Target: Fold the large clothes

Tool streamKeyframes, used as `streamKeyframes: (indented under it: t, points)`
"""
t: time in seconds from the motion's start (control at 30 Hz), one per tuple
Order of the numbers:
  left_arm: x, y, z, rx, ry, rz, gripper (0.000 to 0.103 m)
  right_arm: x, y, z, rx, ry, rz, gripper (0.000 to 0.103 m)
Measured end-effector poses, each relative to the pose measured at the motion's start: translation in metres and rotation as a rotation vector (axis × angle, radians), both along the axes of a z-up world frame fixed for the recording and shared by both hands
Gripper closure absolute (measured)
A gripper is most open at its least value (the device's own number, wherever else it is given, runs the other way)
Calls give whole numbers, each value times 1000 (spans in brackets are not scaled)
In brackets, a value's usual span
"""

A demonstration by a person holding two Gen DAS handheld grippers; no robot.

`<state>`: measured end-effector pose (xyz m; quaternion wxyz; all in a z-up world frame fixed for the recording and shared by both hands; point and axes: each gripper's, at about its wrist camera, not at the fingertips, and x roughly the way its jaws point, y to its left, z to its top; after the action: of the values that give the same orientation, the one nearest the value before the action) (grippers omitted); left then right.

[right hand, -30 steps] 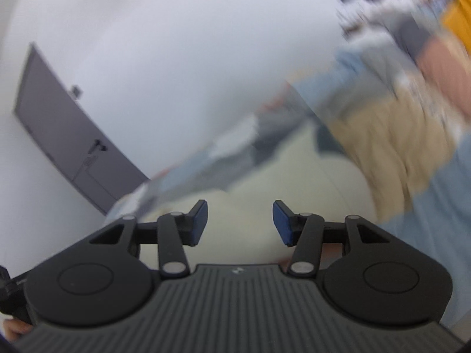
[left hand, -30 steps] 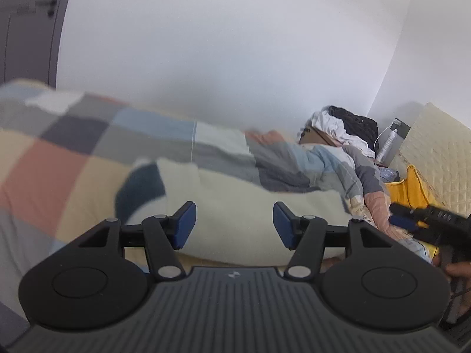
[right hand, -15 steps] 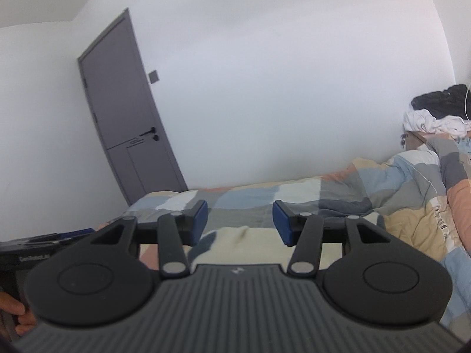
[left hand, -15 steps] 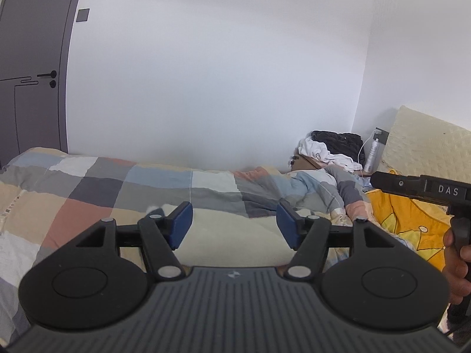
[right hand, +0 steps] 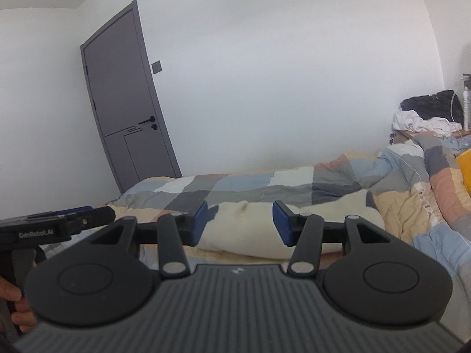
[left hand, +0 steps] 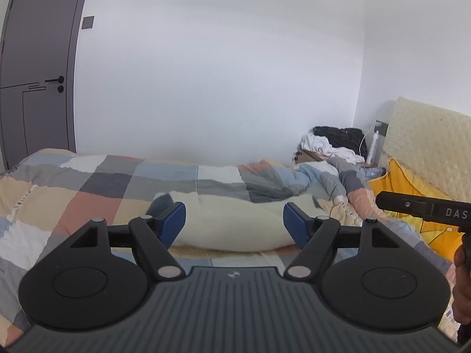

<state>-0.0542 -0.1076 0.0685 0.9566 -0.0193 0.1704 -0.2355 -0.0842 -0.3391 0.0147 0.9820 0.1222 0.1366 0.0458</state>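
**Two open grippers level over a fluffy garment**

Left wrist view: the left gripper (left hand: 234, 220) is released, holding nothing, held level above the bed. The bulky cream fleece garment with a dark patch (left hand: 235, 223) lies bunched on the patchwork checked quilt (left hand: 88, 188). It looks soft, light and floppy; an outer edge or corner seems the best hold.

Right wrist view: the right gripper (right hand: 239, 223) is likewise spread and empty, level, facing the garment (right hand: 250, 232).
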Motion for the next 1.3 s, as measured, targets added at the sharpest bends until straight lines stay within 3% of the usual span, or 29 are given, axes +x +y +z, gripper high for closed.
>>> streamKeyframes:
  t: [0.37, 1.0, 1.3]
  points:
    - [5, -6, -31, 4, 22, 26, 25, -11, -1, -29, 20, 52, -43, 50]
    - [11, -7, -43, 10, 30, 54, 24, -13, -1, -47, -53, 87, -78, 50]
    - [15, -6, -47, 26, 53, 57, 9, -9, 5, -51, -104, 111, -90, 50]
